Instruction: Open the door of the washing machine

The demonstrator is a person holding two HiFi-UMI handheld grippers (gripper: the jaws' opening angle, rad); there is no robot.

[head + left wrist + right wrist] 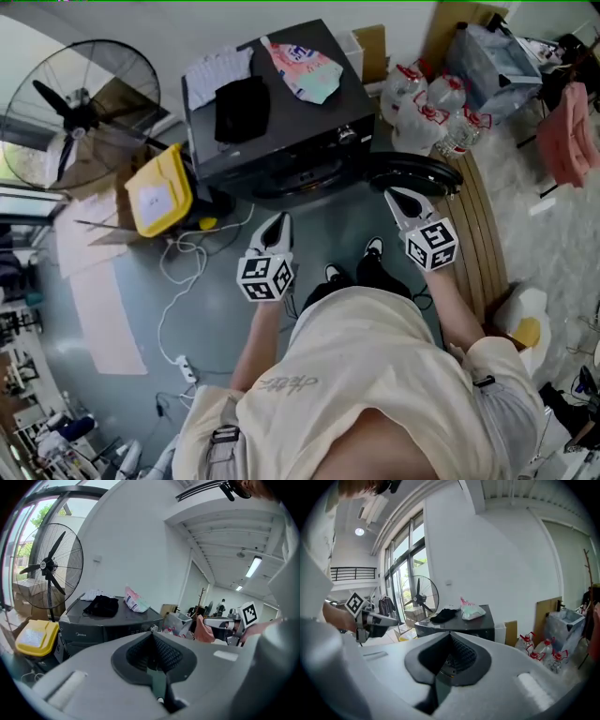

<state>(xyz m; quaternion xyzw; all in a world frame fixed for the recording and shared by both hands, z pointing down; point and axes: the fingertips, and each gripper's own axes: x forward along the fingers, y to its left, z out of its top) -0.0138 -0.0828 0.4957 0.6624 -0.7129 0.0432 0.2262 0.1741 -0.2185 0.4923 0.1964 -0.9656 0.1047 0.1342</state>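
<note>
The left gripper (278, 223) and the right gripper (398, 199) are held side by side in front of the person, each with its fingers pressed together and nothing between them.

Straight ahead of both pairs of fingers stands the dark grey washing machine (281, 122). Its door (412, 173), a dark rounded panel, looks swung out from the front at the machine's right corner. It lies just past the right fingers' tips, and whether they touch it cannot be told.

On the machine's lid, beyond the fingers, lie a black garment (242, 108), a white cloth (217, 73) and a pink-and-mint patterned bag (305, 67).

Left of the left fingers a yellow container (159, 192) leans by the machine, with a large standing fan (75, 108) further left near the window. A white cable (183, 272) loops over the floor beside the left fingers and runs back to a power strip (187, 370).

Right of the right fingers are clear water bottles (427, 103) with red caps, a clear plastic bin (492, 56), a pink garment (572, 131) and a slatted wooden board (483, 244). The person's shoes (370, 253) stand between the two grippers, below the fingers.

The floor (206, 309) is smooth grey-green, the walls are white, and the room is crowded with clutter on both sides
</note>
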